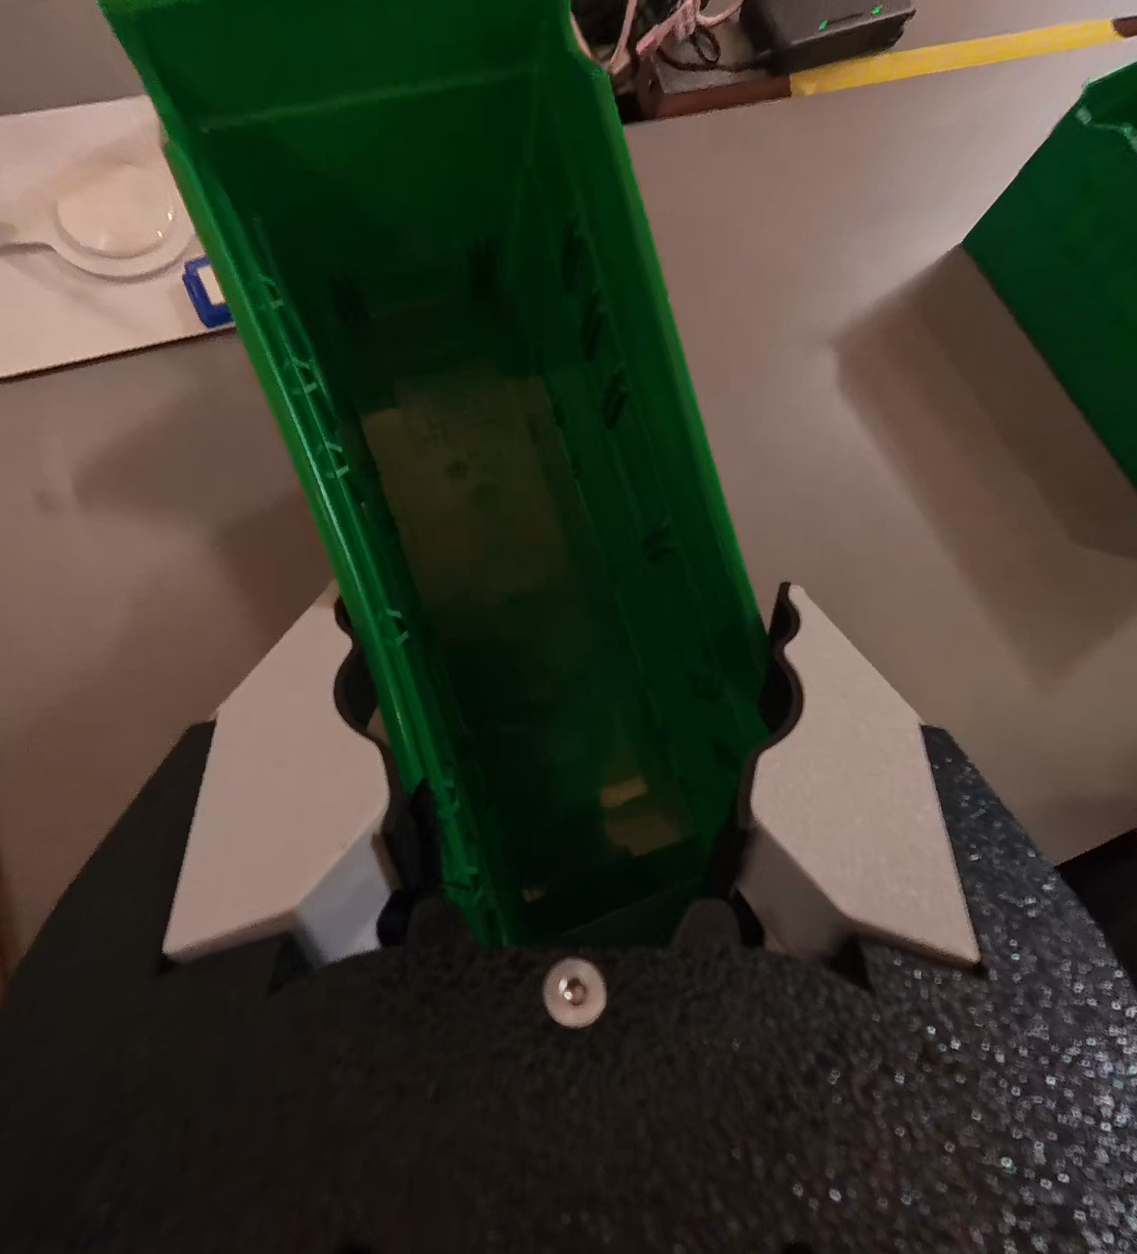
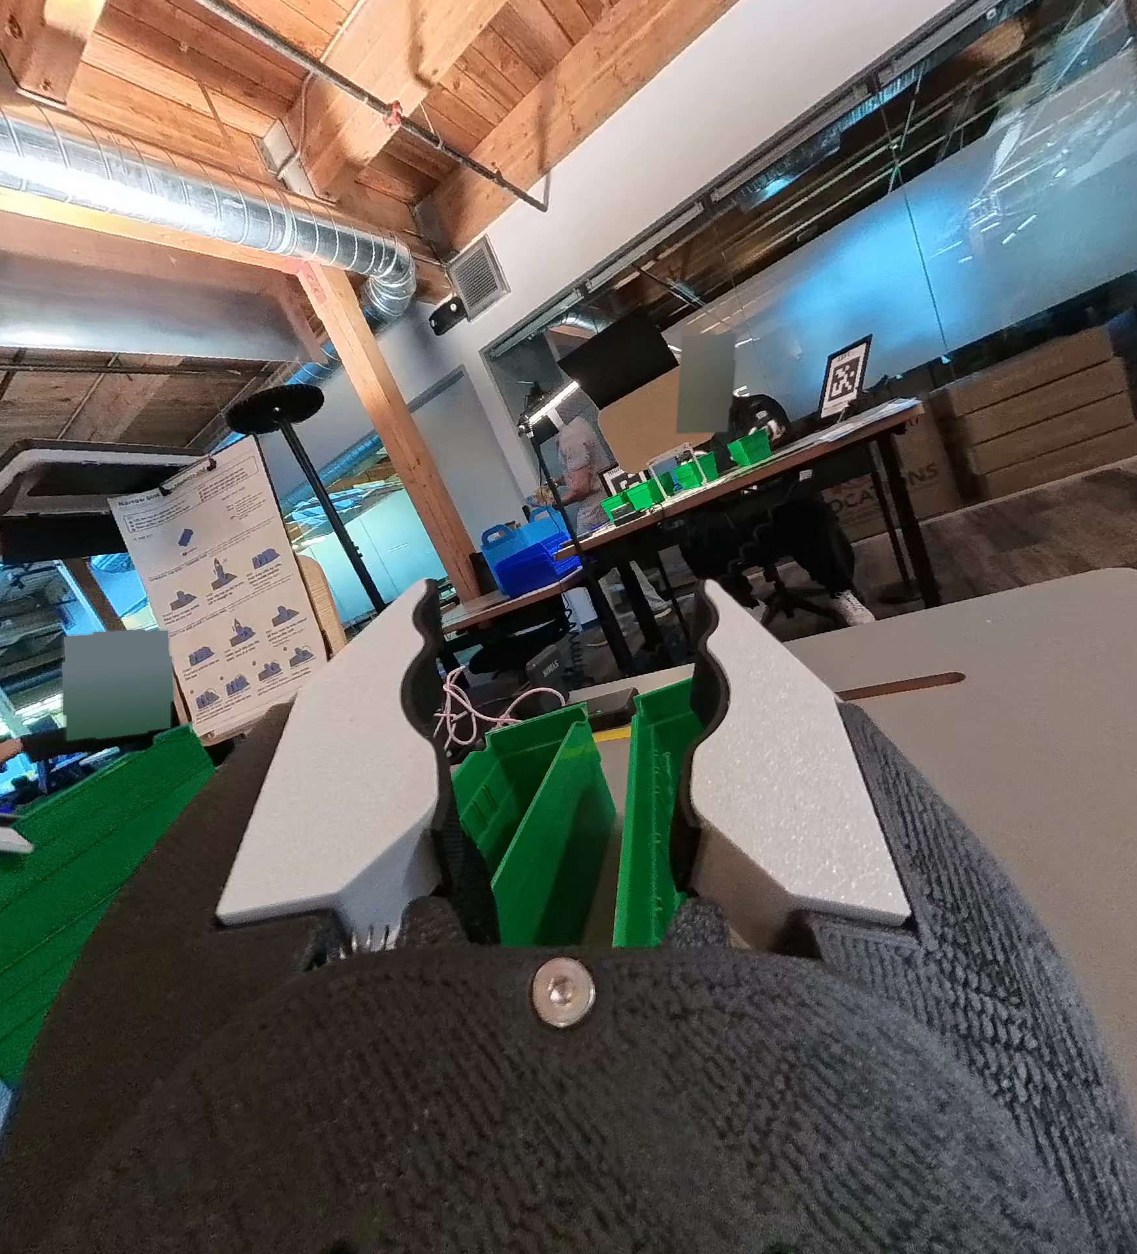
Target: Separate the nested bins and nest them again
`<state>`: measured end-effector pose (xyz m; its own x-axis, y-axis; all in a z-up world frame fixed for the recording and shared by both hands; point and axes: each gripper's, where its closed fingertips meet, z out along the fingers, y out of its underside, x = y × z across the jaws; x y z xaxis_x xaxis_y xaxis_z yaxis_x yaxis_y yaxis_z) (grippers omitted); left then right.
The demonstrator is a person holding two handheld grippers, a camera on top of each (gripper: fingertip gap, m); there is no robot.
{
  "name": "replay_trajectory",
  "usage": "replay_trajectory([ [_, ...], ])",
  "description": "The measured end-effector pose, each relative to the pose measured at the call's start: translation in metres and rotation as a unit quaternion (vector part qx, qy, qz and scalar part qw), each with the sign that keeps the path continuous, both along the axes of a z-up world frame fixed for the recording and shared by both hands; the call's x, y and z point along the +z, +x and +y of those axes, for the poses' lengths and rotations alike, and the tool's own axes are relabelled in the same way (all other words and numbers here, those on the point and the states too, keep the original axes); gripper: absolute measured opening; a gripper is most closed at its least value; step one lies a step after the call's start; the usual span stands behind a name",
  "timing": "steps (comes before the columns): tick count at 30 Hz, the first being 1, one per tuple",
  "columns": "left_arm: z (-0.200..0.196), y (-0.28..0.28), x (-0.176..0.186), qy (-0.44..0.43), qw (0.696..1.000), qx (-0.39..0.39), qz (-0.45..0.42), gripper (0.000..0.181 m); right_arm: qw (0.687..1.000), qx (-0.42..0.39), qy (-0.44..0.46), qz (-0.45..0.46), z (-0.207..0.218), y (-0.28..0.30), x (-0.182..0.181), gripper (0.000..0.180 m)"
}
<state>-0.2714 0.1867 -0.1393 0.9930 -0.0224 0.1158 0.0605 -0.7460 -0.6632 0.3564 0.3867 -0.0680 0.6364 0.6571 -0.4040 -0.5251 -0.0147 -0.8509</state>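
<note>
My left gripper (image 1: 562, 604) is shut on a long narrow green bin (image 1: 457, 339). Its fingers (image 1: 280, 780) press the bin's two side walls near one end, and the bin reaches away over the grey table (image 1: 823, 407). A second green bin (image 1: 1108, 305) shows at the right edge. In the right wrist view my right gripper (image 2: 565, 597) holds a green bin (image 2: 650, 814). One wall lies against the right pad, and another green wall (image 2: 538, 834) sits beside the left pad. A broad green surface (image 2: 63, 896) fills the lower left.
A white board (image 1: 43, 339) with a clear round lid and a small blue item (image 1: 202, 298) lies on the table at the left. Cables and a black box (image 1: 823, 27) sit past the yellow tape (image 1: 959, 54). Farther off are a poster stand (image 2: 226, 597), other tables and people.
</note>
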Motion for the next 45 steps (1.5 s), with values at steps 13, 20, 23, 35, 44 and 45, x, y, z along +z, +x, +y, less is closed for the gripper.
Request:
replay_trajectory([
  [13, 0.019, -0.004, -0.037, -0.052, 0.999, -0.016, 0.003, 0.118, 1.0, 0.011, -0.013, -0.006, 0.002, -0.006, -0.004, 0.073],
  [20, 0.021, -0.007, -0.052, -0.052, 0.998, -0.014, -0.014, 0.119, 0.999, 0.026, -0.028, -0.008, 0.004, -0.011, -0.009, 0.073],
  [23, 0.02, -0.007, -0.061, -0.054, 0.998, -0.017, -0.018, 0.12, 0.999, 0.033, -0.036, -0.008, 0.005, -0.014, -0.011, 0.073],
  [35, 0.018, -0.007, -0.071, -0.067, 0.998, -0.014, 0.01, 0.136, 0.997, 0.054, -0.053, -0.016, 0.006, -0.023, -0.017, 0.074],
  [44, 0.023, -0.022, -0.003, 0.056, 0.996, 0.05, 0.052, 0.159, 0.996, 0.066, -0.058, -0.011, 0.005, -0.024, -0.017, 0.075],
  [45, 0.026, -0.016, 0.011, 0.079, 0.994, 0.053, 0.053, 0.159, 0.996, 0.065, -0.059, -0.01, 0.005, -0.024, -0.017, 0.075],
])
